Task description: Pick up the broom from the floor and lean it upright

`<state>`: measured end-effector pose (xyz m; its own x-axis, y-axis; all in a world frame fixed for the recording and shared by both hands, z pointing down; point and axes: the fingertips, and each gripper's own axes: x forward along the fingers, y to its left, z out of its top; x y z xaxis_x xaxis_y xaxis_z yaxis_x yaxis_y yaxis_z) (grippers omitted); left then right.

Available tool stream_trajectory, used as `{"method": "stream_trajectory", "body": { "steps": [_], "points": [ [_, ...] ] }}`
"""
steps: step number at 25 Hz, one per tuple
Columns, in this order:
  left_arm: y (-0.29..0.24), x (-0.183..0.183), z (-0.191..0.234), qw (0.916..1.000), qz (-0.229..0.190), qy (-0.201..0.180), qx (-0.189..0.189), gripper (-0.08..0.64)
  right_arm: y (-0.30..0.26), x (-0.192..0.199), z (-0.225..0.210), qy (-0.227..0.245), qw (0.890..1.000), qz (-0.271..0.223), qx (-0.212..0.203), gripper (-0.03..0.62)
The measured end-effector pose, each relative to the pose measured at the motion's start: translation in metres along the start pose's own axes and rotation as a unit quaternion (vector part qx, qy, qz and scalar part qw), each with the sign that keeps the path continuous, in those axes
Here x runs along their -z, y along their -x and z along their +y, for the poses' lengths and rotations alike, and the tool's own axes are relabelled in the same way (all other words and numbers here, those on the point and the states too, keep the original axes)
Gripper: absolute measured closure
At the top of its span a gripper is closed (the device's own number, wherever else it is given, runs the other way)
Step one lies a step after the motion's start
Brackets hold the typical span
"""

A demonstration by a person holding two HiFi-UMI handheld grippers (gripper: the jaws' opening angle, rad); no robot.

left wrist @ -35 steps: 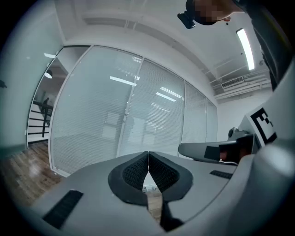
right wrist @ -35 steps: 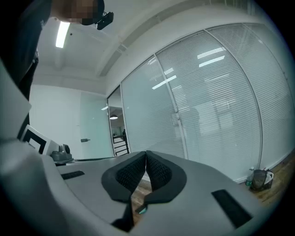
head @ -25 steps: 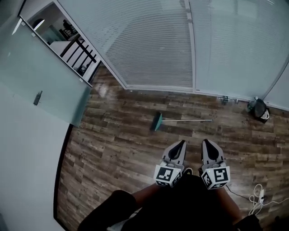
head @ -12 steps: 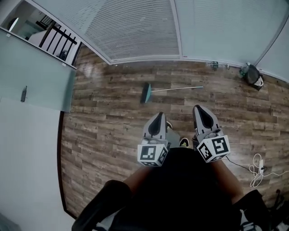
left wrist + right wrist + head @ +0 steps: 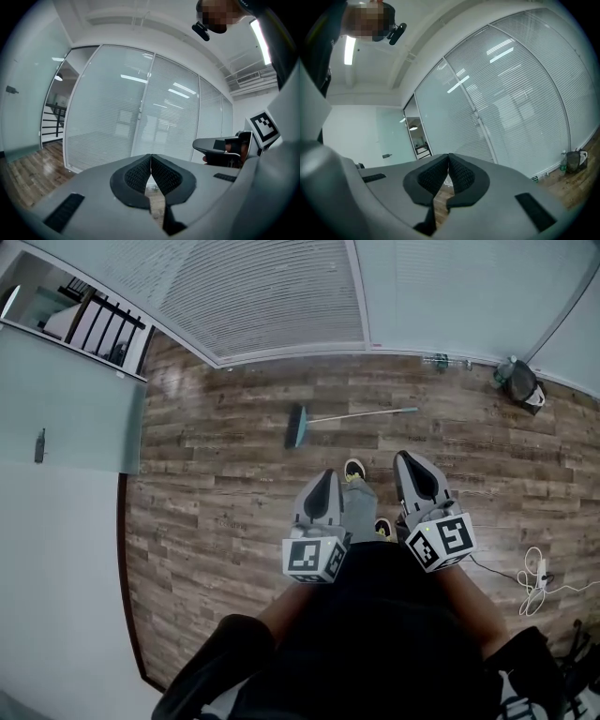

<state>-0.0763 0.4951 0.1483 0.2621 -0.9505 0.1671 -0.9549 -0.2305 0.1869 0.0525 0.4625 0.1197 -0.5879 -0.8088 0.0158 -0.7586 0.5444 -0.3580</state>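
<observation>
Approach phase. You have stepped closer: the broom (image 5: 352, 415) lies flat on the floor (image 5: 216, 502) ahead of your feet, probably still beyond reach. Left gripper (image 5: 325, 486) and right gripper (image 5: 412, 468) stay fully closed, holding nothing.

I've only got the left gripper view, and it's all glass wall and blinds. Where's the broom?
Observer: The broom lies flat on the wood floor. It is ahead of the left hand-held gripper and the right hand-held gripper, near the glass wall.
Operator: Which end is the brush?
Observer: In the head view the green brush head is at the left end, and the handle runs off to the right.
Operator: Is the right hand-held gripper carrying anything?
Observer: No. Its own view shows its jaws together with nothing between them.
</observation>
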Motion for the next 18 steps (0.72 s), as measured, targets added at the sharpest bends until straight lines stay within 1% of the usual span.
{"method": "stream_trajectory", "body": {
  "steps": [3,8,15,18],
  "points": [
    [-0.017,0.004,0.005,0.9999,0.01,0.005,0.011,0.537,-0.012,0.003,-0.011,-0.008,1.0,0.005,0.011,0.572],
    [-0.056,0.0,0.018,0.9995,0.02,-0.001,0.023,0.537,-0.045,0.002,-0.034,-0.021,0.999,0.007,0.028,0.572],
    [-0.124,-0.019,0.052,0.9992,0.024,-0.004,0.031,0.537,-0.111,-0.01,-0.062,-0.02,0.999,0.012,0.046,0.572],
    [-0.149,-0.033,0.068,0.9992,0.023,0.003,0.032,0.537,-0.141,-0.017,-0.067,-0.014,0.999,0.013,0.048,0.572]
  ]
}}
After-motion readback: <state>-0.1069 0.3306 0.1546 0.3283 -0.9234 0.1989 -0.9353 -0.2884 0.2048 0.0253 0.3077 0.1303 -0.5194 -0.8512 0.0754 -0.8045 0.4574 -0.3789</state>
